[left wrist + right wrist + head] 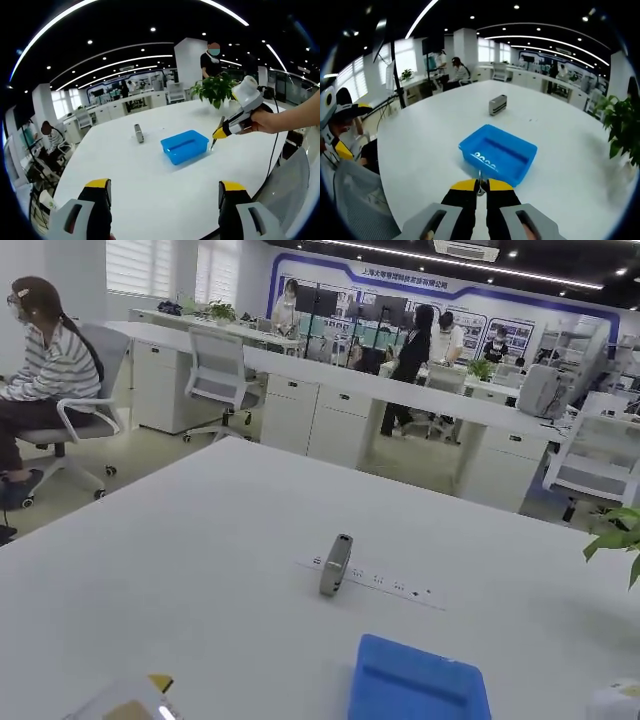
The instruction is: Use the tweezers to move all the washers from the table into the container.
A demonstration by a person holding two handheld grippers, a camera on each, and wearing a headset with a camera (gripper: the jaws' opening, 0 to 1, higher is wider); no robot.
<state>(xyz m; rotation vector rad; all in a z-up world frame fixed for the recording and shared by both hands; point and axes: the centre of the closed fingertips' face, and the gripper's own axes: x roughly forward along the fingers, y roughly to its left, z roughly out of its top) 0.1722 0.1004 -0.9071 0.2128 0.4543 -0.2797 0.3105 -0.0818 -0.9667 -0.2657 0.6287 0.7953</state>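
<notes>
The blue container point(497, 155) stands on the white table point(420, 150), just beyond my right gripper point(480, 186), which is shut on thin metal tweezers point(480, 179). Several pale washers point(483, 161) lie inside the container along its near wall. In the left gripper view my left gripper point(165, 195) is held wide open with nothing between its jaws. Across the table, a hand holds the right gripper point(221, 133) with the tweezers point(214, 144) pointing down beside the container point(184, 146). The container point(420, 680) sits at the bottom edge of the head view.
A grey block point(335, 565) stands by a socket strip at the table's middle. A potted plant point(215, 90) sits at the far edge. Part of a gripper point(140, 698) shows at the bottom left. People sit and stand at desks beyond.
</notes>
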